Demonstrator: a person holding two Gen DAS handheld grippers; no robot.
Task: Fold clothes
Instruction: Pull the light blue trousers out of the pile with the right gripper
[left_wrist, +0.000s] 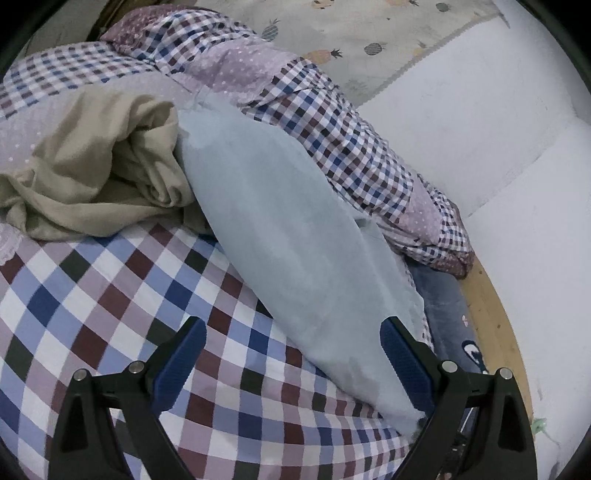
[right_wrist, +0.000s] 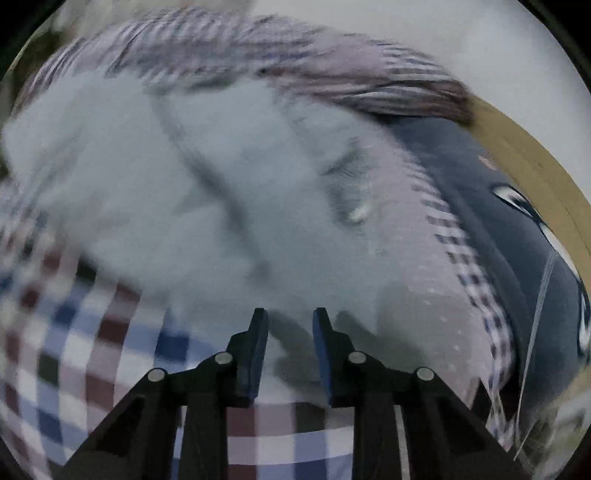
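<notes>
Beige cotton, a crumpled beige garment (left_wrist: 92, 166), sits bunched at the left of the bed, on the large-check bedsheet (left_wrist: 92, 295). Just beside it, touching its right flank, a pale blue cloth (left_wrist: 288, 240) runs as a long diagonal strip from the middle of the bed down toward the near right edge. The left claw (left_wrist: 291, 363) hangs low over the sheet with its blue pads spread wide; the strip's lower end lies between them, close against the right pad, gripped by neither. Behind the strip, a rolled quilt (left_wrist: 332, 122) in small check and dotted mauve lies along the far side of the bed. At the right edge a dark blue blanket (left_wrist: 443, 295) shows beside the wooden bed frame (left_wrist: 491, 314), with a white wall (left_wrist: 498, 110) beyond.

The right wrist view is heavily blurred. There the right claw (right_wrist: 290, 354) is narrowed but not closed, a gap between its pads, poised at the near edge of the pale blue cloth (right_wrist: 221, 184); whether it touches the fabric cannot be told.
</notes>
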